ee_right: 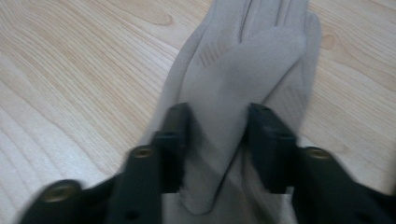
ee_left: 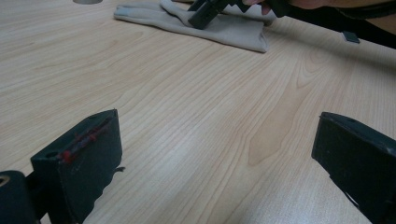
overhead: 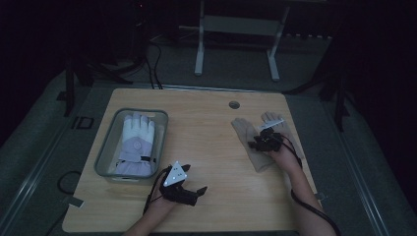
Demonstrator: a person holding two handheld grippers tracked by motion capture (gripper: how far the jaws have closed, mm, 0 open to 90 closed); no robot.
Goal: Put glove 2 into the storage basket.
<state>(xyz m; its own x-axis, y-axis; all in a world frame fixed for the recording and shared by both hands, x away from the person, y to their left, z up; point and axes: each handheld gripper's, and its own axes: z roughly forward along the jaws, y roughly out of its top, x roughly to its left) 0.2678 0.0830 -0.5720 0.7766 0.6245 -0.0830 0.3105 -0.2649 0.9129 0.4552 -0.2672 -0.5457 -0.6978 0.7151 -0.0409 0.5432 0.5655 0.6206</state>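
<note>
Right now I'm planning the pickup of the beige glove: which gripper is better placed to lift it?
Right. The right gripper already straddles the beige glove, its jaws on either side of a fold. The left gripper hovers open over bare table, well away.

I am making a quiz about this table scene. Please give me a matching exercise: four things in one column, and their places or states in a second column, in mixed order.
Things:
1. beige glove
2. white glove
3. left gripper
4. right gripper

Places or states:
A. lying inside the clear bin
B. jaws wide apart over bare wood, holding nothing
C. lying flat on the table, on the right side
D. jaws set on both sides of a fold of fabric

Pairs: 1-C, 2-A, 3-B, 4-D
</note>
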